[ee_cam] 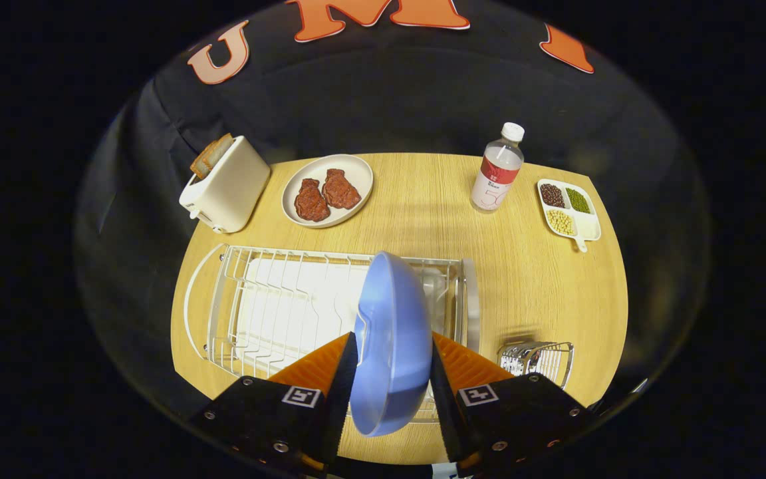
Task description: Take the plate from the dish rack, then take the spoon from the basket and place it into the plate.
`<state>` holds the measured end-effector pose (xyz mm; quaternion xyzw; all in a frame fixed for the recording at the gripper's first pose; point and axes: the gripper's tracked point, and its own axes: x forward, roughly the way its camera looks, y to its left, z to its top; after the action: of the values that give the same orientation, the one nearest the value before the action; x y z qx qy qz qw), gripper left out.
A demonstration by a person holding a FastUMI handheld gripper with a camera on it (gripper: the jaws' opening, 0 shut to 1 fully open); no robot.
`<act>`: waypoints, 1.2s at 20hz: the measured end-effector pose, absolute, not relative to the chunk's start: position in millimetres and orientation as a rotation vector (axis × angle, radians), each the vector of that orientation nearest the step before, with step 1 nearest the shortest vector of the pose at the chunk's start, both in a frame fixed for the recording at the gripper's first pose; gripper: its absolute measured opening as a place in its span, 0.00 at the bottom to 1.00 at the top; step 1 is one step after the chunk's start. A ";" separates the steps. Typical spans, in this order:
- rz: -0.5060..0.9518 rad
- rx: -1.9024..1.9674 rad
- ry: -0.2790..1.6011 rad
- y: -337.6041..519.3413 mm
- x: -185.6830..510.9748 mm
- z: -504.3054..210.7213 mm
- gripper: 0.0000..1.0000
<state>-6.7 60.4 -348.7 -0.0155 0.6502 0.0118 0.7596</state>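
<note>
Gripper view, nearest first: the claw [393, 372] has its two fingers closed on the blue plate [391, 346], one finger pressing each face, so the plate stands on edge between them. Its lower rim sits low between the fingers and its upper rim rises just ahead of them, over the dish rack [270, 306].

By my reading, the first step is under way: the plate is gripped, but it overlaps the rack's wires and I cannot tell whether it is fully lifted clear of them. Setting it down flat on the table [423, 213], fetching the spoon and placing it in the plate are all left to do.

Just beside the right finger stands the small wire basket [537, 359]; something pale shows inside it, too small to name as the spoon. The rack's near rail and its end wall lie just ahead of the plate and could catch its rim.

Well beyond the fingers stand a toaster [227, 186] holding toast, a pale plate of meat [327, 190], a bottle [497, 169] and a divided dish of beans [569, 206]. None of them crowd the bare wood right of the rack.
</note>
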 end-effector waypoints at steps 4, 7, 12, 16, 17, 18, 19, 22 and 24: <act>-0.032 -0.078 1.432 56.5 -13.1 -352.9 0.37; -0.091 -0.086 1.399 50.7 -8.4 -342.3 0.30; -0.169 -0.166 1.328 26.5 -3.9 -313.9 0.25; -0.144 -0.110 1.289 25.8 -15.5 -281.1 0.21; -0.146 -0.105 1.279 21.1 -22.1 -271.1 0.21; -0.142 -0.092 1.272 18.7 -29.0 -262.3 0.21; -0.135 -0.072 1.269 16.6 -37.8 -254.0 0.21; -0.103 0.028 1.278 14.0 -69.1 -240.0 0.21; -0.069 0.102 1.282 17.8 -92.4 -237.7 0.21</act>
<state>-92.4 17.8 -237.7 0.0476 0.5976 -0.0320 0.7998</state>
